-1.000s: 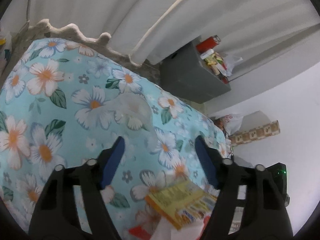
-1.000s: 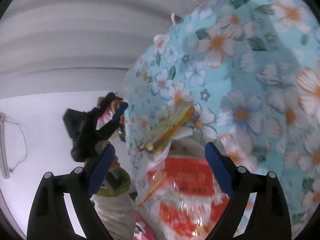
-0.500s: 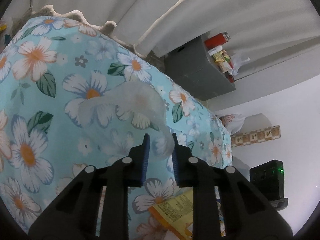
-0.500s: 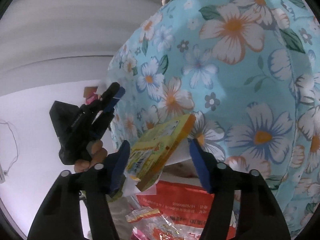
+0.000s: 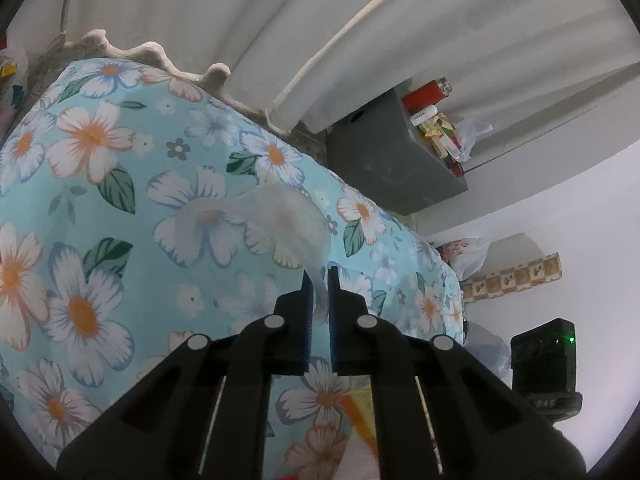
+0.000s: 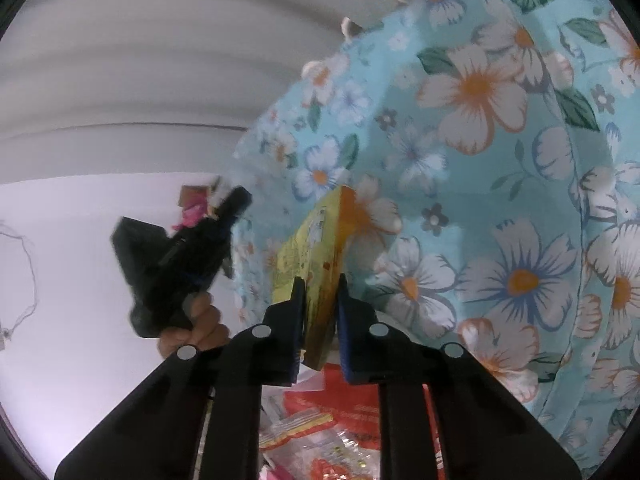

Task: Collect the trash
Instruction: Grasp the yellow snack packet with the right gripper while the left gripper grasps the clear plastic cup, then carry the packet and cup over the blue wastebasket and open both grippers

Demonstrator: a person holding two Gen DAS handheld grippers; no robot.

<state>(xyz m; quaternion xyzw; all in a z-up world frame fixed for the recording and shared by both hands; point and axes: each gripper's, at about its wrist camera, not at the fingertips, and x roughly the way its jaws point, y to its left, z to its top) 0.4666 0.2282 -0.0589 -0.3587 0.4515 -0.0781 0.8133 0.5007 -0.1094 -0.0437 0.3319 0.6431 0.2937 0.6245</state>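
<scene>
Two claws have just been closing: the left claw [image 5: 319, 280] pinches a clear plastic bag [image 5: 280, 220], the right claw [image 6: 320, 288] pinches a yellow packet [image 6: 316, 248] on the floral tabletop [image 5: 100, 200].

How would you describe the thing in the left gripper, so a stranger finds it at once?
Find the blue floral cloth. On it lies a clear plastic bag, its near end pinched in the left gripper. Unlike the yellow packet, it is see-through.
</scene>
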